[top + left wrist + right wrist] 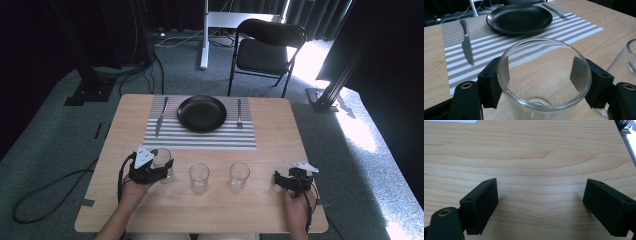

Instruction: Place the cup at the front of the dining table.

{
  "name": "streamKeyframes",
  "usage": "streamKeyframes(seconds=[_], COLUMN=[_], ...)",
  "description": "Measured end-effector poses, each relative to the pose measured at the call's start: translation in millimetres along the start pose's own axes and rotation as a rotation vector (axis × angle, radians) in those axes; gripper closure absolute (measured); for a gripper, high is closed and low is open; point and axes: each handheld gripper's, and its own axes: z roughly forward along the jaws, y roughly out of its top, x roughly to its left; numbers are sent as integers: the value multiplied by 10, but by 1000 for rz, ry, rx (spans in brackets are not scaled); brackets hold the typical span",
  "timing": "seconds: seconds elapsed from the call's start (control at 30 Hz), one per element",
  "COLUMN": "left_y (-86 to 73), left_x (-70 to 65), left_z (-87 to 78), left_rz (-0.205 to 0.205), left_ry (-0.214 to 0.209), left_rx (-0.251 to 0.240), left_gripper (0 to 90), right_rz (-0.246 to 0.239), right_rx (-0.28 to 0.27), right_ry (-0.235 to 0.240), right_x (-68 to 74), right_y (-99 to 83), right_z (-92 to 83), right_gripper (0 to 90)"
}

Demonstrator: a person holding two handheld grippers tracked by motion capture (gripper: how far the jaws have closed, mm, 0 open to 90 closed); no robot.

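A clear, round drinking glass [544, 80] is clamped between the pads of the left gripper [159, 167] near the wooden table's [260, 210] front-left edge, while the right gripper [541, 207] is held wide open over bare wood.

You have nothing to read here. No letters, labels, brands, numbers or signs are legible on anything in these views
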Motion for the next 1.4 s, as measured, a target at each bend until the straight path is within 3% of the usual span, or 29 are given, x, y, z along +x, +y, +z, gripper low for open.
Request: streamKeyframes(seconds=[0.27, 0.47, 0.63, 0.97, 1.1, 1.4], left_y=[93, 157, 183, 255, 280, 386], left_x=[88, 141, 195, 264, 262, 324], left_z=[63, 122, 227, 349, 410, 520], left_rz=[-24, -16, -51, -48, -28, -44], left_ry=[8, 19, 40, 61, 67, 72], left_rx=[-3, 2, -5, 16, 32, 30], left_gripper=[295, 295, 295, 294, 294, 294], right_rz=[0, 0, 0, 1, 0, 0], right_rx=[0, 0, 0, 0, 0, -1], right_ry=[0, 0, 1, 0, 0, 0], right_x=[0, 0, 0, 1, 0, 0], right_y=[0, 0, 0, 0, 0, 0], right_z=[0, 0, 0, 0, 0, 0], right_gripper=[123, 123, 122, 123, 122, 122])
